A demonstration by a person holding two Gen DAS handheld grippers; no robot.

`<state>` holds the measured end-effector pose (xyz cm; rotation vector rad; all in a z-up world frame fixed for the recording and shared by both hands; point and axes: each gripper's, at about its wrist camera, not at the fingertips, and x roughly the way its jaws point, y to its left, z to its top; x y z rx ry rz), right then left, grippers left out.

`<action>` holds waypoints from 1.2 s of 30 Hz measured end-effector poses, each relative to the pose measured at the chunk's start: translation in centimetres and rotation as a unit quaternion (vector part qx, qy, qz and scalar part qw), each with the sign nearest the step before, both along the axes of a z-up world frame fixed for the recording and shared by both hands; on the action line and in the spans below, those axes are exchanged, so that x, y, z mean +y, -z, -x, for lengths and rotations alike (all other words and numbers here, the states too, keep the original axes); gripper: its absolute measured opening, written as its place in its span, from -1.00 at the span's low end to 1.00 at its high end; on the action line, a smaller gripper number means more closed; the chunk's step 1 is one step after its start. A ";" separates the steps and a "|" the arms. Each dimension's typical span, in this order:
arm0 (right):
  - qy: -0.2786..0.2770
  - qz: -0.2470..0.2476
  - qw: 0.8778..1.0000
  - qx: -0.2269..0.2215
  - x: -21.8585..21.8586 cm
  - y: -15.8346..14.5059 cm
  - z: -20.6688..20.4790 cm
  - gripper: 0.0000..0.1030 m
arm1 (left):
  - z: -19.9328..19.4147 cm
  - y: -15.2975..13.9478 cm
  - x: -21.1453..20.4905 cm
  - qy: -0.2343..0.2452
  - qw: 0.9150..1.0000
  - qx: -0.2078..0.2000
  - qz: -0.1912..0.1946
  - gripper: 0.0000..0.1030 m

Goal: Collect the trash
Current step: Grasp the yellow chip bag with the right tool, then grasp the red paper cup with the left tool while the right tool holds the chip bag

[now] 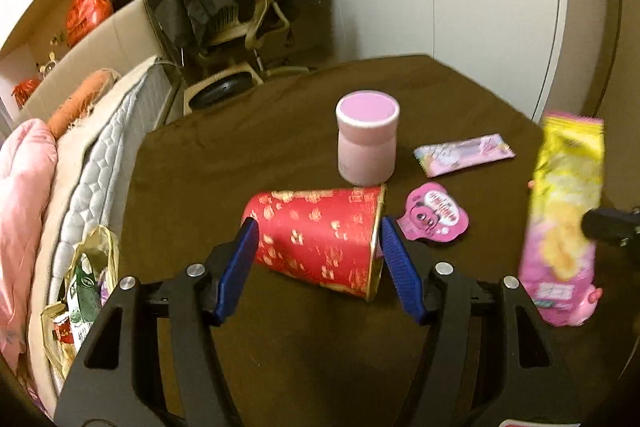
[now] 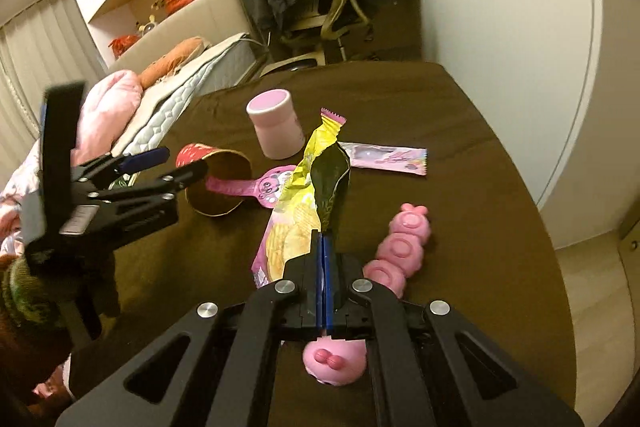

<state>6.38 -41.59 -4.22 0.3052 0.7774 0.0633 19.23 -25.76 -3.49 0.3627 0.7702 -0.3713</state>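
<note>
A red paper cup (image 1: 320, 235) with gold print lies on its side on the brown table (image 1: 240, 155). My left gripper (image 1: 320, 239) is open, and its blue pads (image 1: 244, 251) stand just short of the cup's base and rim without pressing on it. In the right wrist view the left gripper (image 2: 176, 163) reaches the cup (image 2: 218, 183) from the left. My right gripper (image 2: 322, 247) is shut on a yellow and pink chip bag (image 2: 304, 211), holding it upright above the table. The same bag (image 1: 564, 219) hangs at the right in the left wrist view.
On the table stand a pink jar (image 1: 367, 139), a flat pink wrapper (image 1: 464, 154), a pink pig-face lid (image 1: 434, 213) and a pink bumpy toy (image 2: 400, 247). A bag of wrappers (image 1: 84, 291) sits off the table's left edge, beside a mattress (image 1: 112, 147).
</note>
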 end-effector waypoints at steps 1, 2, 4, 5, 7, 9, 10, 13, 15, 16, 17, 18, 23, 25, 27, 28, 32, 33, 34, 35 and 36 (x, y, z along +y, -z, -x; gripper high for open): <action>0.000 -0.001 1.000 0.000 0.0 0.0 0.1 -0.95 | -0.1 0.1 0.5 -0.001 1.000 0.010 0.009 0.15; -0.001 -0.002 1.000 0.000 0.0 0.1 0.0 -0.95 | -0.1 0.1 1.2 -0.004 1.000 0.018 0.018 0.15; -0.005 -0.008 1.000 0.001 -0.2 0.3 0.0 -0.95 | 0.1 0.2 2.8 -0.014 1.000 0.019 0.019 0.15; -0.007 -0.010 1.000 0.001 -0.2 0.3 0.0 -0.95 | 0.2 0.3 3.9 -0.023 0.999 0.019 0.019 0.15; -0.011 -0.014 1.000 0.000 0.1 0.4 -0.2 -0.95 | 0.1 0.2 6.1 -0.043 0.999 0.024 0.024 0.15; -0.015 -0.014 1.000 -0.001 0.4 0.5 -0.5 -0.95 | 0.1 0.2 8.3 -0.065 0.997 0.032 0.036 0.15; -0.017 -0.014 1.000 -0.002 0.5 0.5 -0.6 -0.95 | -0.1 0.1 9.5 -0.074 0.996 0.038 0.045 0.15; -0.021 -0.017 1.000 -0.003 0.9 0.5 -1.0 -0.95 | -0.1 -0.4 11.8 -0.068 0.993 0.062 0.079 0.15; -0.024 -0.016 1.000 -0.002 1.1 0.6 -1.2 -0.95 | 0.2 -1.0 12.5 -0.035 0.986 0.091 0.133 0.15; -0.024 -0.016 1.000 -0.001 1.1 0.7 -1.2 -0.95 | 0.3 -1.4 12.4 -0.026 0.983 0.098 0.155 0.15; -0.025 -0.016 1.000 -0.001 1.3 0.7 -1.3 -0.95 | 0.2 -1.9 12.3 -0.021 0.979 0.101 0.178 0.15; -0.025 -0.017 1.000 0.000 1.3 0.7 -1.4 -0.95 | 0.0 -2.3 11.9 -0.022 0.975 0.101 0.195 0.16; -0.022 -0.007 1.000 -0.003 2.1 0.5 -1.3 -0.95 | -2.4 -2.3 7.9 -0.047 0.979 0.076 0.184 0.46; -0.022 -0.003 1.000 0.000 2.2 0.7 -1.1 -0.95 | -3.4 -0.9 6.2 -0.052 0.984 0.086 0.149 0.46; -0.024 -0.004 1.000 0.005 2.3 1.0 -0.9 -0.95 | -4.1 0.5 5.8 -0.058 0.982 0.112 0.141 0.46; -0.023 -0.004 1.000 0.007 2.2 1.2 -0.8 -0.95 | -4.1 0.8 5.9 -0.060 0.979 0.123 0.152 0.46; -0.014 -0.021 1.000 0.011 1.3 1.6 -0.7 -0.95 | -4.2 0.8 7.7 -0.082 0.967 0.151 0.188 0.32; -0.013 -0.025 1.000 0.009 1.1 1.6 -0.7 -0.95 | -4.3 0.8 8.1 -0.083 0.964 0.161 0.197 0.29; -0.013 -0.026 1.000 0.007 1.1 1.5 -0.7 -0.95 | -4.5 0.9 8.5 -0.084 0.958 0.177 0.208 0.29; -0.013 -0.027 1.000 0.004 1.1 1.4 -0.7 -0.95 | -4.8 1.3 8.9 -0.083 0.951 0.200 0.222 0.29; -0.014 -0.027 1.000 0.002 1.2 1.3 -0.8 -0.95 | -4.9 1.6 9.1 -0.082 0.943 0.220 0.234 0.29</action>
